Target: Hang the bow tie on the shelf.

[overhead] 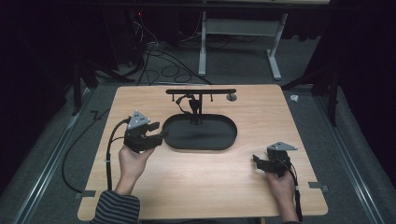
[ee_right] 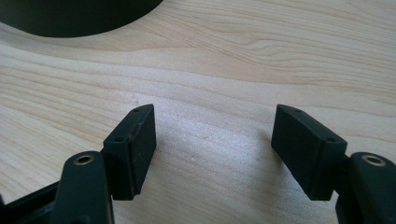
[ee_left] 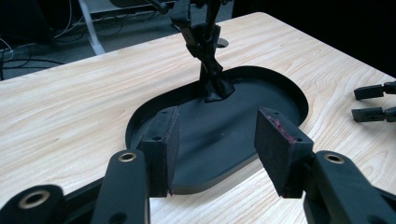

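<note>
A black oval tray [overhead: 205,137] lies in the middle of the wooden table. From its far side rises a black T-shaped stand [overhead: 201,92], and a dark strap-like piece [overhead: 188,103] hangs from the crossbar. My left gripper [overhead: 161,132] hovers at the tray's left end, open and holding nothing. In the left gripper view its jaws [ee_left: 217,126] frame the tray's floor [ee_left: 261,93], with the stand's post [ee_left: 210,70] ahead. My right gripper [overhead: 255,160] rests low over bare wood to the right of the tray, open and holding nothing [ee_right: 215,126]. The tray's rim [ee_right: 70,18] shows far off.
A small grey round disc [overhead: 231,97] sits on the table by the right end of the crossbar. Beyond the far edge are cables [overhead: 163,65] on the carpet and the white legs of another table [overhead: 275,56]. The right gripper's jaws [ee_left: 373,100] show at the right.
</note>
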The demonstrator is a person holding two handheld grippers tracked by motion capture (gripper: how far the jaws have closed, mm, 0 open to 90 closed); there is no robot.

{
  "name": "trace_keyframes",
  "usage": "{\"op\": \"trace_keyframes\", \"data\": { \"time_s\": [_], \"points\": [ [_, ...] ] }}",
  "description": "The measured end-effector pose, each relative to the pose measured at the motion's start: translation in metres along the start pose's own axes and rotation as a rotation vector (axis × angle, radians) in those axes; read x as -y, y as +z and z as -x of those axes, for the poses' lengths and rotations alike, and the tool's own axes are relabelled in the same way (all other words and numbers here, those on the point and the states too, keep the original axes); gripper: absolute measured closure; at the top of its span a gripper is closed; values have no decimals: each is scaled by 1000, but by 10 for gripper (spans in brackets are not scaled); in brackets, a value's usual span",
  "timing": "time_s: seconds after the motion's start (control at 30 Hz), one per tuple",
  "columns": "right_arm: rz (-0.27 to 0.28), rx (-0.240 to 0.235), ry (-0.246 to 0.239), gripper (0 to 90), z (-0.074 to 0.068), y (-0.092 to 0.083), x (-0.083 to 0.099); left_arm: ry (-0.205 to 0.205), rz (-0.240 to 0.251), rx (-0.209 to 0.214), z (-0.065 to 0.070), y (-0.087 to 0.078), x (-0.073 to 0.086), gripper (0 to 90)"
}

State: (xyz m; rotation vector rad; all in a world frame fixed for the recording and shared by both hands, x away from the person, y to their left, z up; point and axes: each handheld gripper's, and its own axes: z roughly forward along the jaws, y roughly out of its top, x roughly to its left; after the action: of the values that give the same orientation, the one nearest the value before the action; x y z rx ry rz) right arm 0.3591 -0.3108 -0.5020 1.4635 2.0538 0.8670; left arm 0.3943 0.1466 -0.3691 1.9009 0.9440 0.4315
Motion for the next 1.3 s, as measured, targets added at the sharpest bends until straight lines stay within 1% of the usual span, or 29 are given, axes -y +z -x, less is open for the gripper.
{"op": "trace_keyframes", "data": {
  "time_s": [0.2, 0.47, 0.63, 0.73, 0.97, 1.13, 1.3],
  "points": [
    [0, 0, 0, 320, 0, 0, 0, -6, 5, 4, 1, -2, 4, 502],
    [0, 1, 1, 320, 0, 0, 0, -23, -2, 13, -1, -4, 11, 492],
    [0, 1, 1, 320, 0, 0, 0, -29, -8, 6, -2, -5, 14, 491],
    [0, 1, 0, 320, 0, 0, 0, -38, -2, 5, -3, -6, 16, 490],
    [0, 0, 0, 320, 0, 0, 0, -61, -11, 7, -6, -6, 24, 484],
    [0, 0, 0, 320, 0, 0, 0, -70, -13, -6, -8, -8, 29, 480],
    [0, 0, 1, 320, 0, 0, 0, -80, -16, -10, -9, -9, 33, 477]
  ]
}}
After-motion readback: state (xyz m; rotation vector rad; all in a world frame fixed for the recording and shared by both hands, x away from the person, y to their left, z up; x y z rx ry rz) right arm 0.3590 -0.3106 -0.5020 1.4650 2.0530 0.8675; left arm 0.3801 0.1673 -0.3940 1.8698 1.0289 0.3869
